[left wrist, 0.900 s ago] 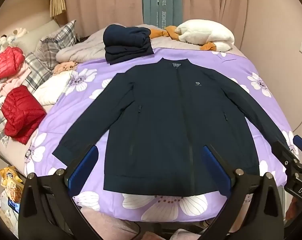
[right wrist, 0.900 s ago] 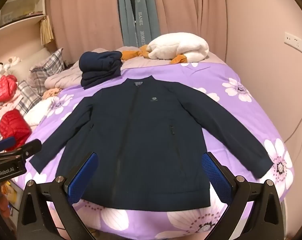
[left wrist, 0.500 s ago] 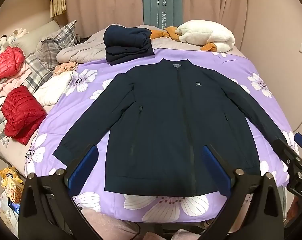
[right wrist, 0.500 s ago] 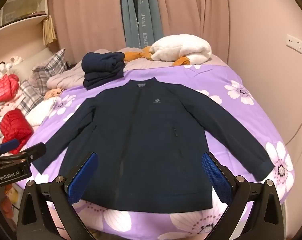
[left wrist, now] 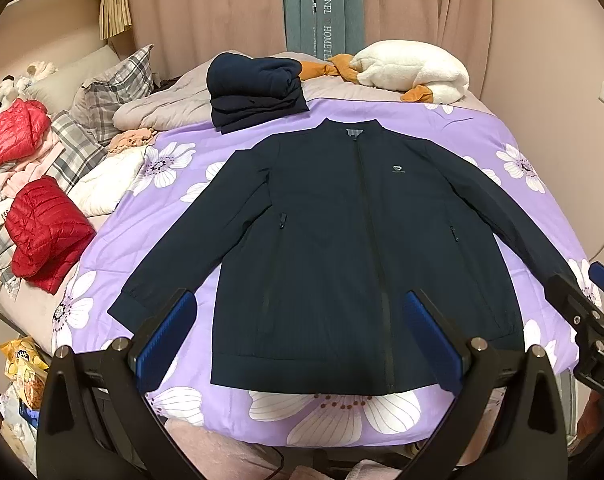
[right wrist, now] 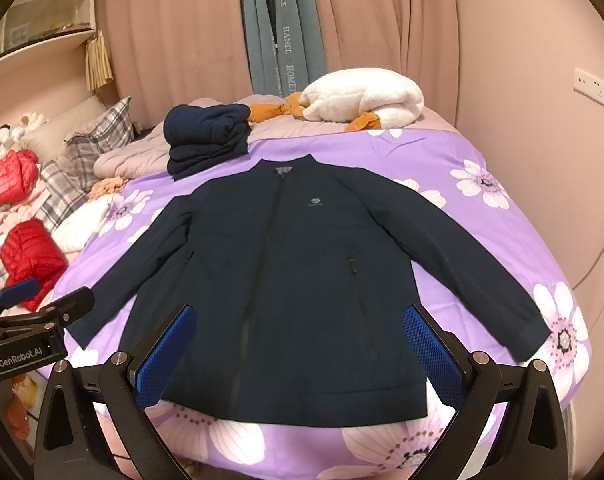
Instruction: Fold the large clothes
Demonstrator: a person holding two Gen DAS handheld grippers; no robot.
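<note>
A dark navy zip jacket [left wrist: 342, 240] [right wrist: 286, 280] lies flat and front up on the purple flowered bedspread [left wrist: 174, 216] [right wrist: 482, 216]. Its sleeves are spread out to both sides and its hem is nearest me. My left gripper [left wrist: 298, 308] hovers open above the hem, its blue pads [left wrist: 166, 340] wide apart with nothing between them. My right gripper [right wrist: 298, 320] is likewise open over the hem, and its pads [right wrist: 430, 344] are empty. Each gripper shows at the edge of the other's view: the right gripper [left wrist: 582, 312] by the right cuff, the left gripper [right wrist: 34, 312] by the left cuff.
A stack of folded navy clothes [left wrist: 254, 88] sits just beyond the collar. A white fleece bundle [left wrist: 414, 72] lies at the far right. Red puffer jackets [left wrist: 42, 232], plaid pillows [left wrist: 110, 92] and loose laundry crowd the bed's left side. The wall [right wrist: 542, 140] runs close along the right.
Both views drift only slightly. The jacket lies as before and both grippers stay open and empty.
</note>
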